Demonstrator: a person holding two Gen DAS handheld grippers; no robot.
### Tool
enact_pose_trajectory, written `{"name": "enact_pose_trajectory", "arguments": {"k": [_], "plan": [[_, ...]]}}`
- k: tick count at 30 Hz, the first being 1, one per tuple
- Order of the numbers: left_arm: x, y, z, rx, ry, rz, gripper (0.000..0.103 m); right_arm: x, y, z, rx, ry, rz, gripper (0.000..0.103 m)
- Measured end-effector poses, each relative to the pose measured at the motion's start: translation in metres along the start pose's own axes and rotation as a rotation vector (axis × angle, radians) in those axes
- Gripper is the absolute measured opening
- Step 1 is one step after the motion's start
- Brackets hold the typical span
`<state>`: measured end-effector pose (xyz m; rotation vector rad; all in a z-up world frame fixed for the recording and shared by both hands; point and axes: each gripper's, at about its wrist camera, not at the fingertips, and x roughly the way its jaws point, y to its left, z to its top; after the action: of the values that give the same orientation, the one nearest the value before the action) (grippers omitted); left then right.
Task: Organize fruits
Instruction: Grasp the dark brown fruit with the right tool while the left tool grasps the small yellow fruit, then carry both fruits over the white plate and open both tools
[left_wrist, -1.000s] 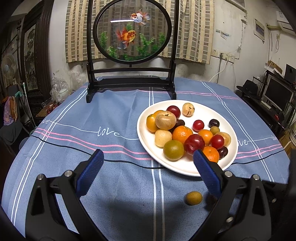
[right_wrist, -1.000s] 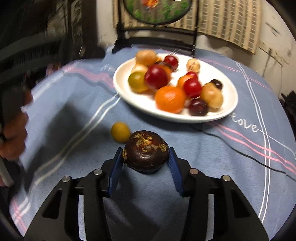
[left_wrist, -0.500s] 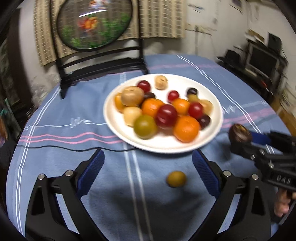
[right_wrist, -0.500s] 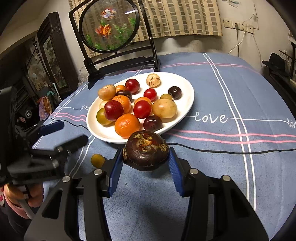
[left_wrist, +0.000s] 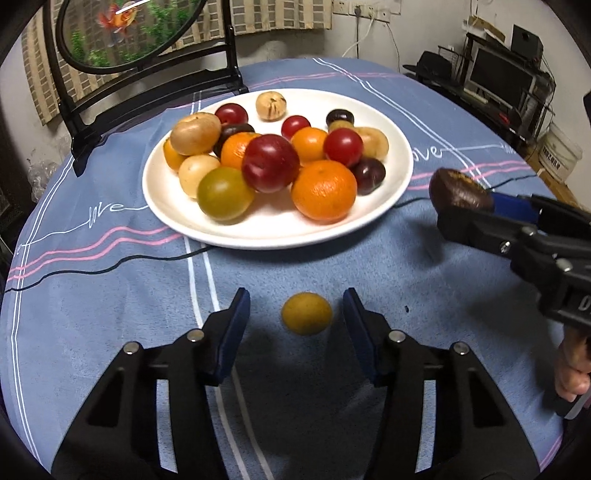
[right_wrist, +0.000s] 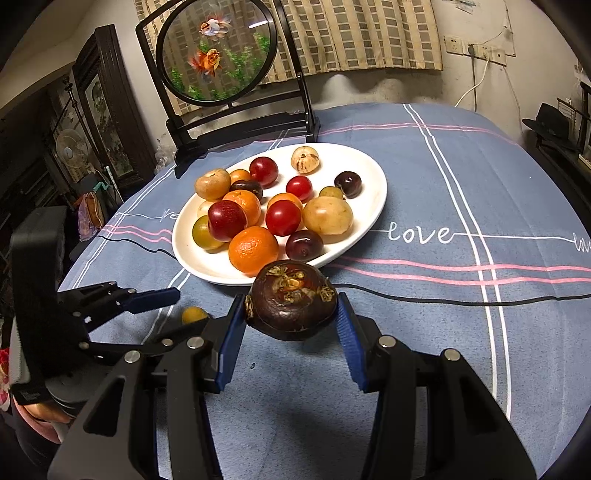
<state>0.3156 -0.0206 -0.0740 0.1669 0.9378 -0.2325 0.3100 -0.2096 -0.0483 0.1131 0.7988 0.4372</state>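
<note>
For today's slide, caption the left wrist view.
Open left gripper straddles a yellow fruit before the fruit plate.

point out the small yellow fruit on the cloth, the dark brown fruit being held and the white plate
small round yellow fruit (left_wrist: 306, 313), left wrist view, middle
dark brown round fruit (right_wrist: 291, 301), right wrist view, front face
white oval plate (left_wrist: 266, 230), left wrist view, near rim
</note>
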Motion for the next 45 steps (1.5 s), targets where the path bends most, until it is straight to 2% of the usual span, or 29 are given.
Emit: {"name": "enact_pose_trajectory", "arguments": {"k": [4,13,22,30,34,38,40,45], "plan": [[0.007,-0.003,-0.003,0.008,0.021,0.01,0.046,-0.001,0.0,-0.001,-0.002,-0.003,0.006,0.049],[0.008,-0.006,-0.004,0.026,0.01,0.029,0.042,-0.002,0.001,-0.001,-0.001,-0.006,0.008,0.049],[0.008,-0.012,-0.004,0.044,0.007,0.022,0.03,-0.001,0.0,0.0,0.004,0.001,0.001,0.049],[0.006,-0.009,-0.004,0.025,-0.002,0.022,0.029,0.0,-0.001,0.0,0.006,0.003,-0.003,0.049],[-0.008,-0.006,-0.006,0.006,-0.045,0.023,0.029,-0.003,0.002,0.0,-0.008,-0.008,0.0,0.049],[-0.027,-0.001,-0.001,-0.023,-0.113,-0.023,0.029,-0.011,0.003,0.002,-0.011,-0.066,0.035,0.049],[-0.038,0.007,0.013,-0.054,-0.168,-0.045,0.029,-0.015,0.002,0.007,-0.005,-0.114,0.037,0.049],[-0.051,0.027,0.054,-0.126,-0.274,-0.032,0.029,-0.013,-0.002,0.031,0.021,-0.208,0.033,0.049]]}}
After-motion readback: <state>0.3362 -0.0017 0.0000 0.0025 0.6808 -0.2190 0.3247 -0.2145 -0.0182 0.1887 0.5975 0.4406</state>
